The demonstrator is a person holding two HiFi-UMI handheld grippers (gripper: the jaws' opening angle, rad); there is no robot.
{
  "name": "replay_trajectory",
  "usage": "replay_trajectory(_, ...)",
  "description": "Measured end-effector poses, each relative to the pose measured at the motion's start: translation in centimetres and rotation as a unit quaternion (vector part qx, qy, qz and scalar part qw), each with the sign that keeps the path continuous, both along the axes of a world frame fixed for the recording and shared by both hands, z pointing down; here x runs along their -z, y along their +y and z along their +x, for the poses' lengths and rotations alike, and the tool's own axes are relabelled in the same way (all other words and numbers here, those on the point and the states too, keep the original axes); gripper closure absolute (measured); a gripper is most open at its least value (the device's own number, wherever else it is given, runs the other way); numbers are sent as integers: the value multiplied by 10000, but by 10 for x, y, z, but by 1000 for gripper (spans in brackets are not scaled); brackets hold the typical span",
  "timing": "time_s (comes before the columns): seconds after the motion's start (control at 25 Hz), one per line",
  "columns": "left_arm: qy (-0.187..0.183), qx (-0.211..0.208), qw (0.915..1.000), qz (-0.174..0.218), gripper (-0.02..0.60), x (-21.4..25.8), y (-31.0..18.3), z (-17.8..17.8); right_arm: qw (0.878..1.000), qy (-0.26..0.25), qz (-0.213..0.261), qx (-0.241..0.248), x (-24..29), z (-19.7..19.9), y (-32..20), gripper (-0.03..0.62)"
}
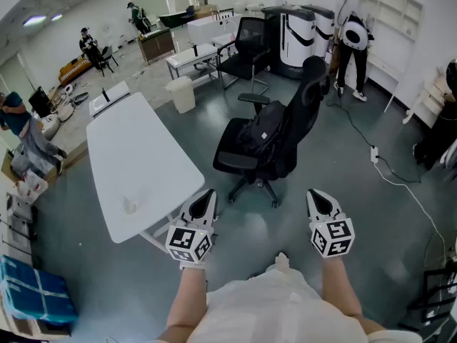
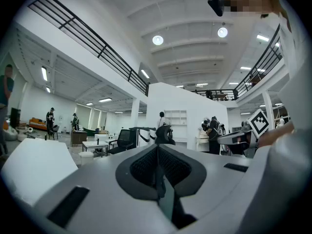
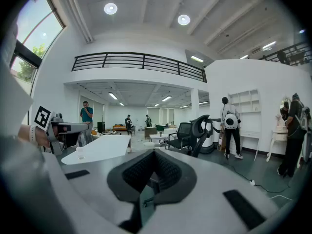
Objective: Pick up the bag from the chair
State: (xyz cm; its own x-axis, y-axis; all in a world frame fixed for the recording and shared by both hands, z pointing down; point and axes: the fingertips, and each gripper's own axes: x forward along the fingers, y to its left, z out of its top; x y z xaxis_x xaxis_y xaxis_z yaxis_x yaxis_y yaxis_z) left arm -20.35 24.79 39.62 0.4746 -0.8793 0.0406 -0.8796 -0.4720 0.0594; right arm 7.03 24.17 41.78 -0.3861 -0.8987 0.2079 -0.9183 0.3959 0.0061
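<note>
While both grippers hang low in front of the person, the black bag (image 1: pixel 260 136) lies on the seat of the black office chair (image 1: pixel 311 91), up against the backrest and well apart from both of them. The left gripper (image 1: pixel 206 200) has its jaws pressed together w/ nothing between them. Same for the right gripper (image 1: pixel 320 200): closed tight, empty. Both point approx. toward the chair, which stands on the grey floor just right of a long white table (image 1: pixel 136 148). A small clear cup (image 1: pixel 129 205) stands near the table's front end, and the left gripper is just beside that near corner. In the bkgd a person (image 1: pixel 351 34) stands by white shelves, and a white cable (image 1: pixel 400 184) runs over the floor at right.
</note>
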Motion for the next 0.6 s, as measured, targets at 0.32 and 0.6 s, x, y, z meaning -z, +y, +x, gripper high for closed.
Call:
replay_trajectory(0.32, 32, -28, 10000, -7, 552, 0, -3, -3, 10000, 42, -5, 22, 1, -7, -3, 577)
replay_trajectory(0.6, 61, -30, 10000, 2, 552, 0, -8, -1, 10000, 20, -33, 32, -2, -6, -8, 577)
